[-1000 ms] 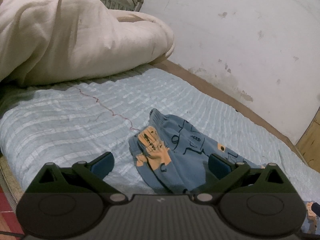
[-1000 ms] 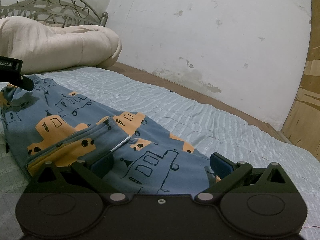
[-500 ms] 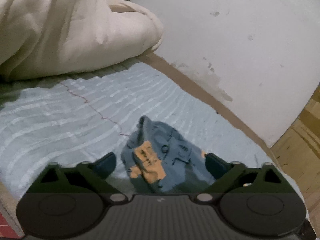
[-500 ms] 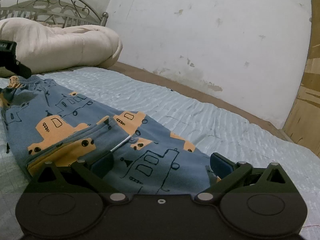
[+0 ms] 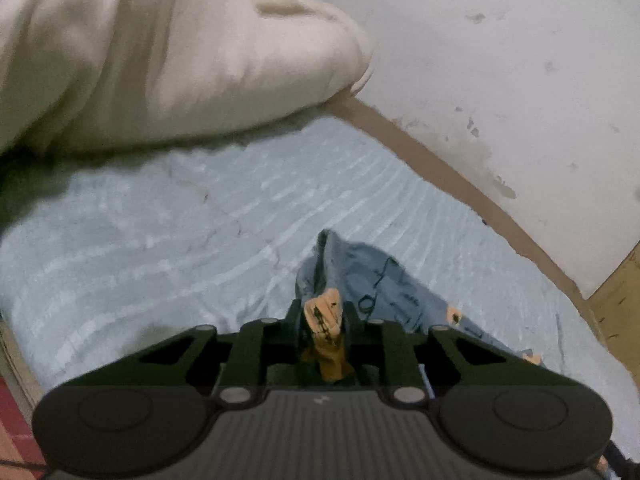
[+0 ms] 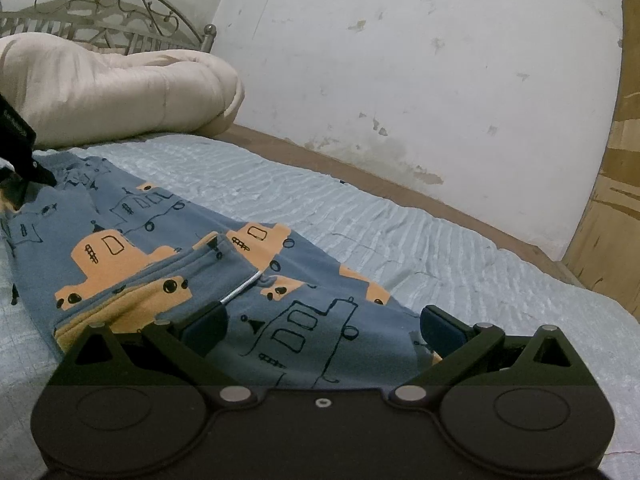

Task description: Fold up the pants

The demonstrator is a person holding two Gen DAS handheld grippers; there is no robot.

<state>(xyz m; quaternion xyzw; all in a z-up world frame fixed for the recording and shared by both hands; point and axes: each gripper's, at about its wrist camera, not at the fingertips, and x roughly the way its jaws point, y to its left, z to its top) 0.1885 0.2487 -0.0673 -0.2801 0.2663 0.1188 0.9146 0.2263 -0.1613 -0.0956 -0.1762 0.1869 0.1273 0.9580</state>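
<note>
Clenched on a bunched end of the pants (image 5: 360,292), our left claw (image 5: 322,320) had just been closing, and an orange patch of the print stood pinched between its pads. We judged that we took this end first because a fold needs one edge lifted and carried over the rest. Our right claw (image 6: 322,326) hung released over the other end of the pants, its pads spread to either side of the printed cloth and pressing on nothing; we read it as waiting to pin or take that end. A silvery cord (image 6: 240,290) lay across the fabric just ahead of it. The pants lay stretched out along the bed (image 6: 400,224), mostly flat, so the folding had hardly begun.

Under them was a pale blue ribbed sheet (image 5: 160,240), soft and likely to drag with the cloth. A cream quilt (image 6: 120,92) was heaped at the far end against a metal headboard (image 6: 100,8). A stained white wall (image 6: 440,60) ran along the bed's far side, with a wooden panel (image 6: 616,200) to the right.
</note>
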